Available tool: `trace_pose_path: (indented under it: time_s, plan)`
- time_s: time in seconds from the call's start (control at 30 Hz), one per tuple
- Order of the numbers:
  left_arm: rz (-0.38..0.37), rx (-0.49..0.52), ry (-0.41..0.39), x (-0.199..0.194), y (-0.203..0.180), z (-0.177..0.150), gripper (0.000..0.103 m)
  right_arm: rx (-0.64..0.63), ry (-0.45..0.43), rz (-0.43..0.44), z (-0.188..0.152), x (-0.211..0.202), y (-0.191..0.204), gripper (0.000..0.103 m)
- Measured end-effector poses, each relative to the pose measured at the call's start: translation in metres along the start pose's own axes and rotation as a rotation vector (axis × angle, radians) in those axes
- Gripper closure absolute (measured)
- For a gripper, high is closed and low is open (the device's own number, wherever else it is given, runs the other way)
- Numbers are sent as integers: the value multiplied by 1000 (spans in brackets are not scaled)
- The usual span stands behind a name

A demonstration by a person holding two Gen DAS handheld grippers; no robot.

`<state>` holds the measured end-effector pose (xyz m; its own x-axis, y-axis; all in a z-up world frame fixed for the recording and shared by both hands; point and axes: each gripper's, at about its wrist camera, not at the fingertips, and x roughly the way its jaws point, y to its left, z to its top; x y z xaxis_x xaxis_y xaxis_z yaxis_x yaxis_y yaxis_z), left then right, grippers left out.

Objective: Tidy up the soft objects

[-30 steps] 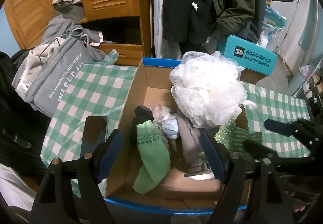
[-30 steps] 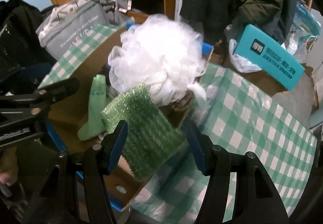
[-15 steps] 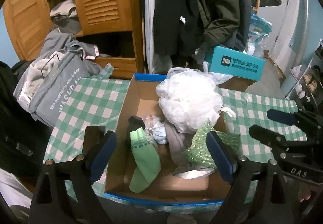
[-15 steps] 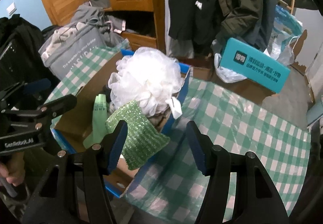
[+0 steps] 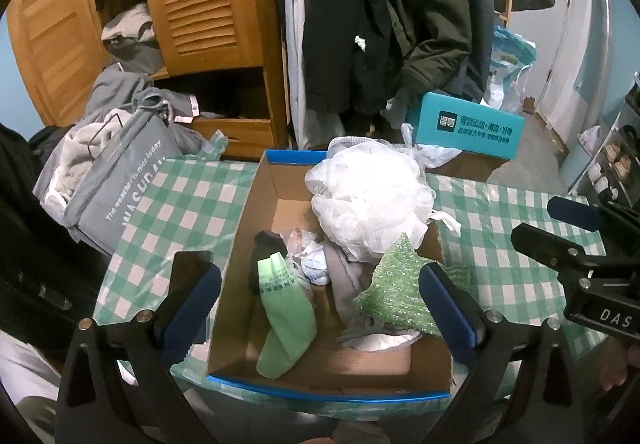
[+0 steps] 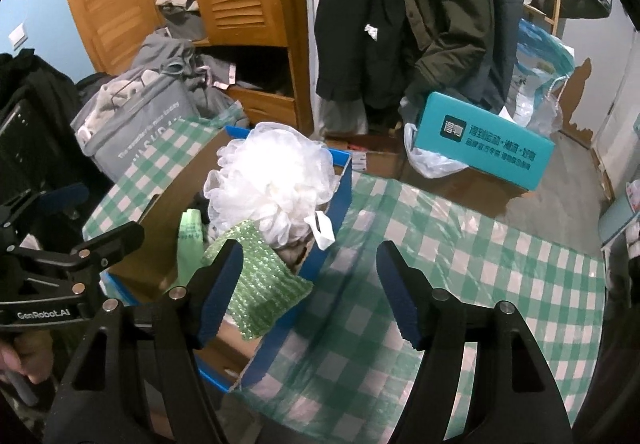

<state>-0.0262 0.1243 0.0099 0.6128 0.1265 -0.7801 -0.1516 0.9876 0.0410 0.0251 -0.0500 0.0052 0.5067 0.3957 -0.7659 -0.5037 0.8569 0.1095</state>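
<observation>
A cardboard box with a blue rim (image 5: pixel 240 244) (image 6: pixel 344 196) stands on the green checked table. In it lie a white mesh puff (image 5: pixel 372 200) (image 6: pixel 276 184), a green glittery cloth (image 5: pixel 400 292) (image 6: pixel 260 292) draped over the right wall, a light green pouch (image 5: pixel 286 316) (image 6: pixel 190 244), a grey cloth (image 5: pixel 344 280) and a small crumpled blue-white item (image 5: pixel 316 268). My left gripper (image 5: pixel 320 304) is open and empty above the box's near side. My right gripper (image 6: pixel 310 296) is open and empty to the right of the box; it also shows in the left wrist view (image 5: pixel 560 228).
A grey tote bag with clothes (image 5: pixel 120 180) (image 6: pixel 140 124) sits at the table's left edge. A teal box (image 5: pixel 468 128) (image 6: pixel 480 144) lies behind the table. A wooden wardrobe (image 5: pixel 200 4) and hanging coats (image 5: pixel 380 24) stand at the back.
The right gripper has let go of the green glittery cloth, which now rests on the box's right wall. Both grippers have pulled back and up from the box.
</observation>
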Motion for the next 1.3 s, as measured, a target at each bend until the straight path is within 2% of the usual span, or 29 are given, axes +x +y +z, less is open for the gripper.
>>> trace_pose_path:
  time_s: [0.4,1.3]
  plan:
    - [-18,-3,32,8,-1,0,3,7,-2,0,-1,-2,-5,34]
    - [-24,2,48,14,-3,0,3,15,-1,1,-4,0,-9,34]
